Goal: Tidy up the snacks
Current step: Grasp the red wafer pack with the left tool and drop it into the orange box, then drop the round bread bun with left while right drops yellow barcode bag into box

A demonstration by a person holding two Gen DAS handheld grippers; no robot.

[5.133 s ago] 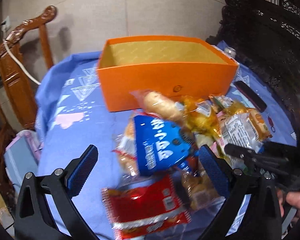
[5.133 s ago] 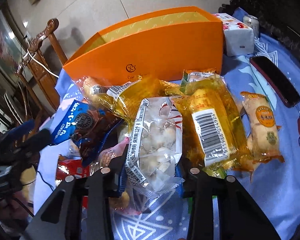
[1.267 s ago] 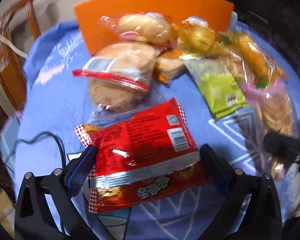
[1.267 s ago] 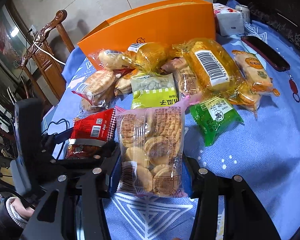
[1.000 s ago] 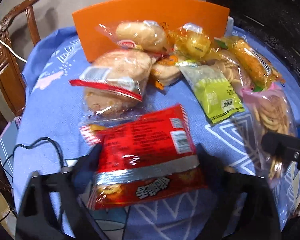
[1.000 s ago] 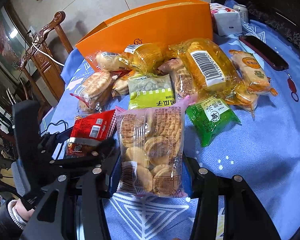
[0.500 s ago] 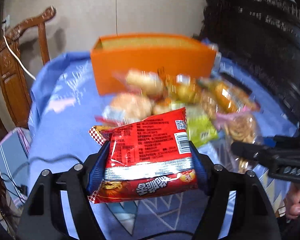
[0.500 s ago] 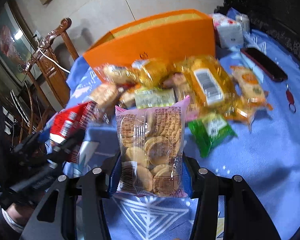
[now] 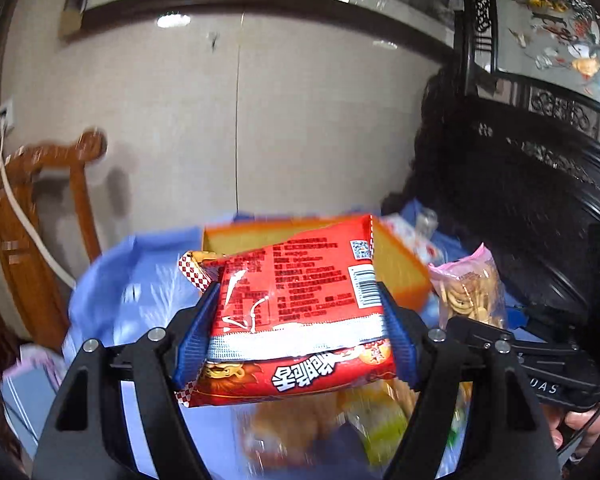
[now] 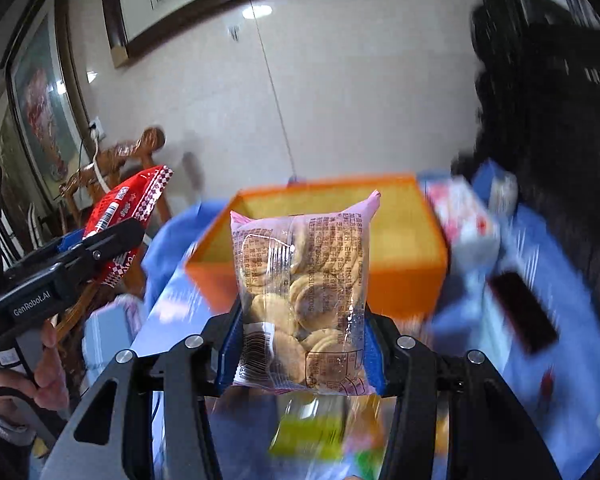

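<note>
My left gripper [image 9: 296,340] is shut on a red snack packet [image 9: 296,304] and holds it in the air in front of the open orange box [image 9: 400,276]. My right gripper [image 10: 300,348] is shut on a pink-edged clear bag of round biscuits [image 10: 304,296], also lifted, in front of the same orange box [image 10: 404,276]. The left gripper with the red packet [image 10: 128,204] shows at the left of the right wrist view. The biscuit bag [image 9: 468,292] shows at the right of the left wrist view. Blurred snack packets [image 9: 328,428] lie below on the blue cloth.
A blue tablecloth [image 10: 560,292] covers the table. A white and red tissue pack [image 10: 464,216] and a dark flat case [image 10: 524,312] lie right of the box. A wooden chair [image 9: 24,216] stands at the left. Dark carved furniture [image 9: 540,208] is at the right.
Both grippers have risen well above the table with their packets and tilted up towards the wall. The snack pile has dropped to the bottom of both views.
</note>
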